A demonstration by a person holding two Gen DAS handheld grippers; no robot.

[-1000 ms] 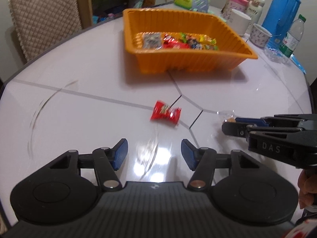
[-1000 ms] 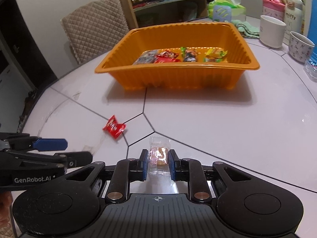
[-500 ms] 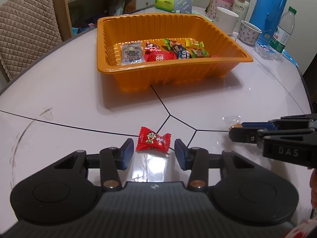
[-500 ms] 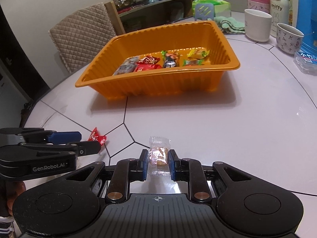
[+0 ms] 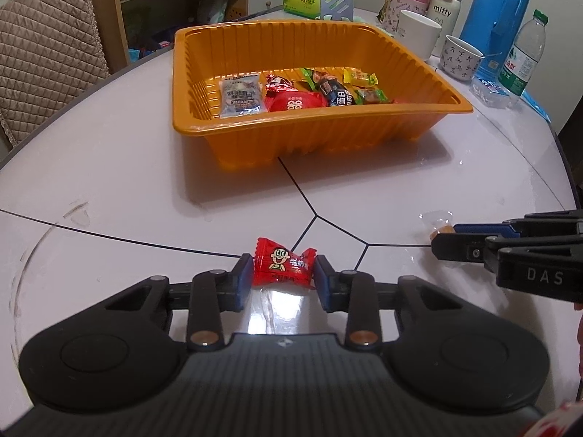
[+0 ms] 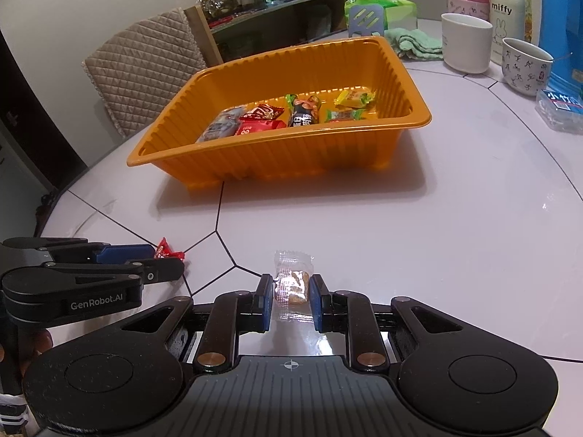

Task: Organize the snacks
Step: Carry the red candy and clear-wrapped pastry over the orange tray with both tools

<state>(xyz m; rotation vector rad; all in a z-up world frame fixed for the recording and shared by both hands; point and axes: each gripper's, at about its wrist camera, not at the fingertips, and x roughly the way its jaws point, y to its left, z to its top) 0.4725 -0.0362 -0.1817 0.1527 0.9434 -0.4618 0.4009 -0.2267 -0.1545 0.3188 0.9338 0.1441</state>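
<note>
A: Left gripper [image 5: 282, 273]? Jaws just been closing, now pinching the red cartoon-face candy [image 5: 282, 266] on the white table [image 5: 109, 182], near the seam lines.

B: Yep. Right gripper [image 6: 291, 295] clamped on the clear-wrapped snack [image 6: 292, 281], also down on the table. Orange tray [image 5: 364, 134] well apart, further back, holding several wrapped snacks already.

Red candy [image 5: 282, 264] (flat, tabletop), clear-wrapped snack [image 6: 293, 280]
</note>
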